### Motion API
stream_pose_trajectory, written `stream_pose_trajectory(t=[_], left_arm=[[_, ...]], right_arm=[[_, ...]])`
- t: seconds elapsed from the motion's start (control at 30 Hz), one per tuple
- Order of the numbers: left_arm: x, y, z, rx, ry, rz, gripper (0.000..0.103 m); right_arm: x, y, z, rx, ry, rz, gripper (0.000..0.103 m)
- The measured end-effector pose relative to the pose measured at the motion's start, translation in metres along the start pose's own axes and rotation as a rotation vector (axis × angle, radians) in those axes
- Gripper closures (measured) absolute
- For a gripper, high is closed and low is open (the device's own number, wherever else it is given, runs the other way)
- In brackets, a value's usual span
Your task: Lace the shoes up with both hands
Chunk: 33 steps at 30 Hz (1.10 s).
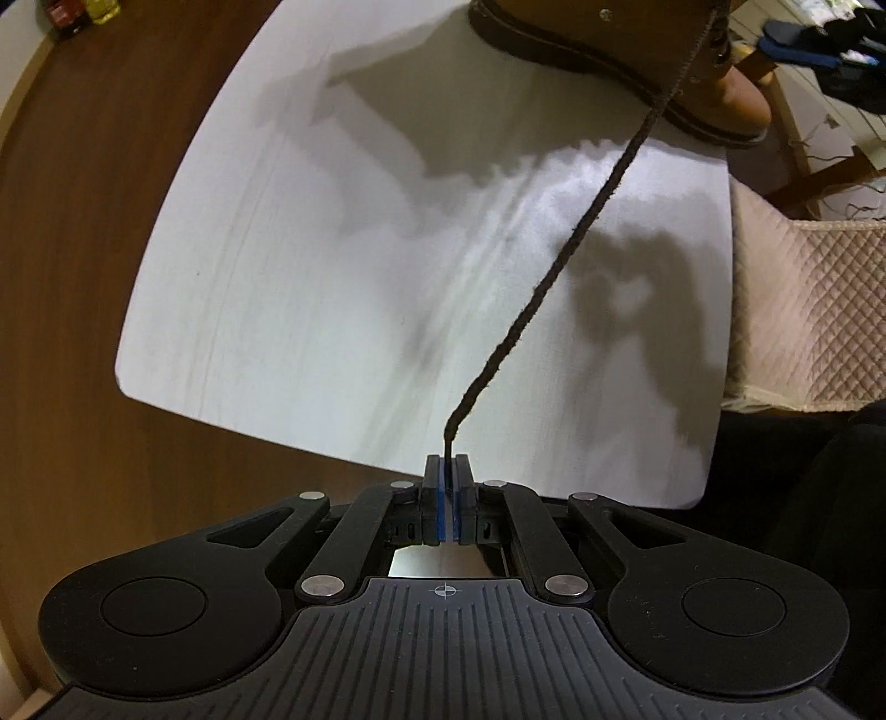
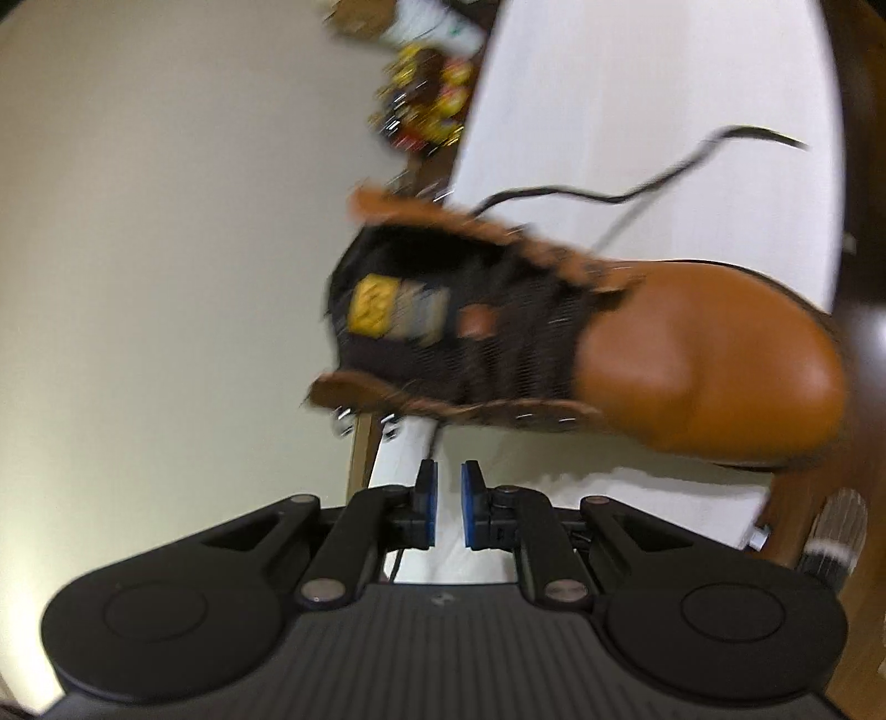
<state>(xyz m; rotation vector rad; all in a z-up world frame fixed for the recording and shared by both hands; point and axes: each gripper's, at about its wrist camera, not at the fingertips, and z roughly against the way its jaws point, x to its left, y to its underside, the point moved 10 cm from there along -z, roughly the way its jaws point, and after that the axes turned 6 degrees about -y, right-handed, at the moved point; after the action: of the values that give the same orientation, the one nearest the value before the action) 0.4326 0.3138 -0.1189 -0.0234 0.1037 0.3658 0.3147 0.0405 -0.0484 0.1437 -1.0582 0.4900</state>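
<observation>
- Two sets of jaws are mine here, one in each hand, and both look at one tan boot point(image 2: 692, 360) on a white bench point(image 1: 332, 288).
- My left gripper point(image 1: 446, 471) has its jaws pressed together on the end of a dark brown lace point(image 1: 554, 271), which shows as a thin strip between the blue pads point(image 1: 441, 498).
- From that pinch the lace runs up and to the right in a nearly straight line, off the bench surface, to the boot's upper at the top edge of the left wrist view.
- In that view the boot point(image 1: 609, 50) stands at the far side of the bench, its dark sole on the white surface and its toe pointing right.
- My right gripper point(image 2: 448, 482) has its jaws apart, with a clear gap between the blue pads and nothing in it.
- It sits just beside the near flap of the boot, pointing at the open tongue; the frame is blurred.
- The right wrist view shows the boot's dark tongue with a yellow label point(image 2: 371, 304), flanked by tan eyelet flaps.
- A second stretch of lace point(image 2: 664, 177) leaves the far flap and lies slack and wavy across the white bench.
- Around the white top I see a brown wooden surface point(image 1: 83, 277), and to the right a quilted pale cover point(image 1: 803, 310).
</observation>
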Motion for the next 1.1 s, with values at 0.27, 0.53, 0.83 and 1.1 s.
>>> stream_pose_trajectory(t=[0.27, 0.53, 0.83, 1.1], left_arm=[[-0.002, -0.001, -0.001, -0.038, 0.015, 0.086, 0.101], [-0.012, -0.002, 0.015, -0.080, -0.113, 0.345, 0.095], [-0.126, -0.110, 0.067, -0.474, -0.171, 0.161, 0.089], [-0.159, -0.152, 0.054, -0.632, -0.248, -0.005, 0.089]], right_arm=[[-0.002, -0.025, 0.002, -0.055, 0.044, 0.017, 0.091], [-0.008, -0.049, 0.020, 0.188, 0.058, 0.332, 0.083], [-0.023, -0.074, 0.020, 0.452, 0.213, 1.086, 0.081], [-0.024, -0.074, 0.021, 0.449, 0.258, 1.304, 0.081]])
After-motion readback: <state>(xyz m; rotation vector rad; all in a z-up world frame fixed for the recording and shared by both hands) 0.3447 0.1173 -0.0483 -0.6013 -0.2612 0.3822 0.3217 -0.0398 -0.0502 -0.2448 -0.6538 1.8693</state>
